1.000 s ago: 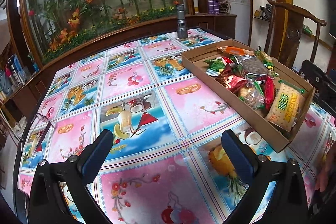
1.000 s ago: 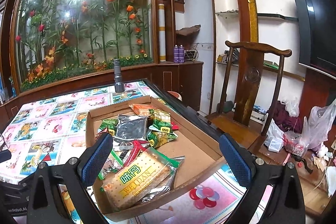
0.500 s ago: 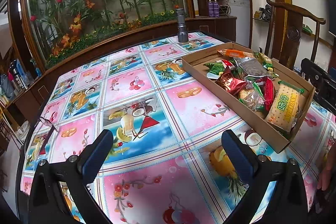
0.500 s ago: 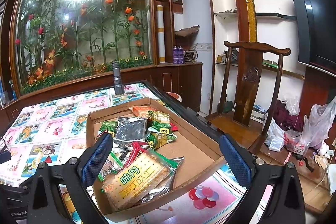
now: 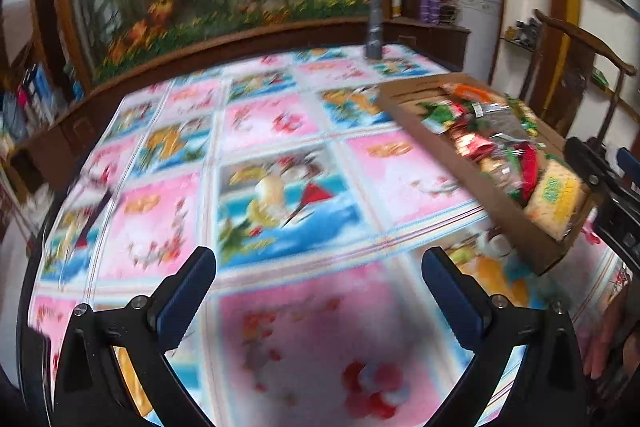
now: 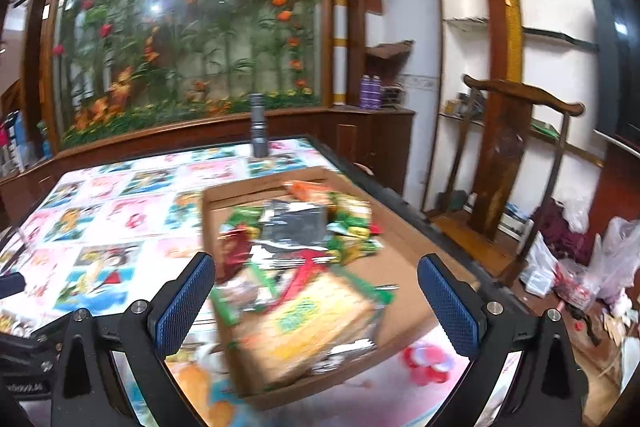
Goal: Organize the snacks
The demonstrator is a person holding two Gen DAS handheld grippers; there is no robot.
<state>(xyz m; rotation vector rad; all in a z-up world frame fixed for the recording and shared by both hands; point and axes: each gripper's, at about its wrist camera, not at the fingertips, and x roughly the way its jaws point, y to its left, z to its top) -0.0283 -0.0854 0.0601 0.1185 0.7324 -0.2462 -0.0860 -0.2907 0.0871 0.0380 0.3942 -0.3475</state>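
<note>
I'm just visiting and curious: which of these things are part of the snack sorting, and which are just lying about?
Part of the job:
cardboard box
snack packets
cracker pack
left gripper, open
right gripper, open

Just lying about:
flashlight
tablecloth
chair
plastic bags
purple bottles

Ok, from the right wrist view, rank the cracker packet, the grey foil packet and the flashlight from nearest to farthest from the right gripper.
1. cracker packet: at the near end of the cardboard box, just ahead of the open right gripper.
2. grey foil packet: mid-box, beyond the crackers.
3. flashlight: upright on the table's far edge, past the box.
</note>
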